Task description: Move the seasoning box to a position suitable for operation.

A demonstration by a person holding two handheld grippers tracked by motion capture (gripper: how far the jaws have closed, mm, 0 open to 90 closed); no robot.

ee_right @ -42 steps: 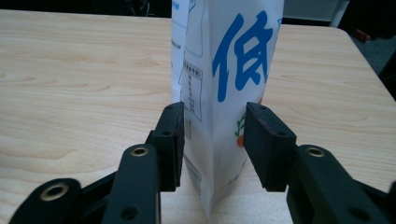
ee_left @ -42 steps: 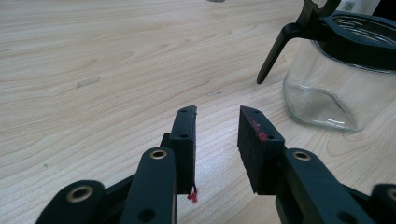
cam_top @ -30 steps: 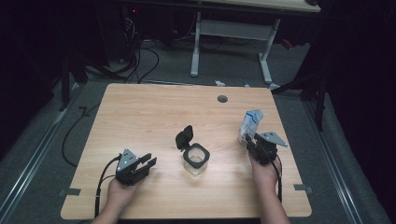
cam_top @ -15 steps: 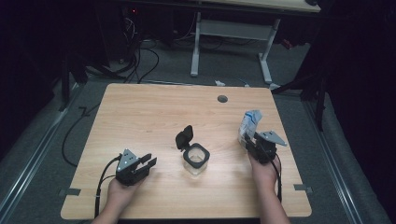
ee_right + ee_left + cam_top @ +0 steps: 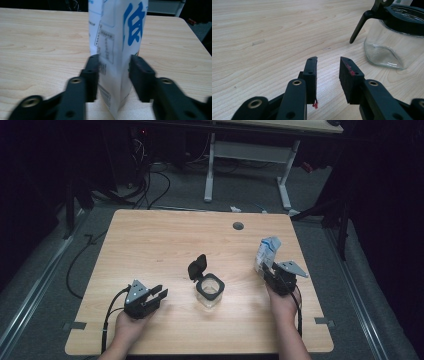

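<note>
A white carton stands upright between the right gripper's jaws, clamped at its lower part. The open-lidded glass jar sits on the counter ahead-right of the left gripper, whose jaws stand apart, empty.

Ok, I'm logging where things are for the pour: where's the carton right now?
In the high view the carton stands near the table's right edge, right of the glass jar; in the right gripper view it sits between the right gripper jaws.
</note>
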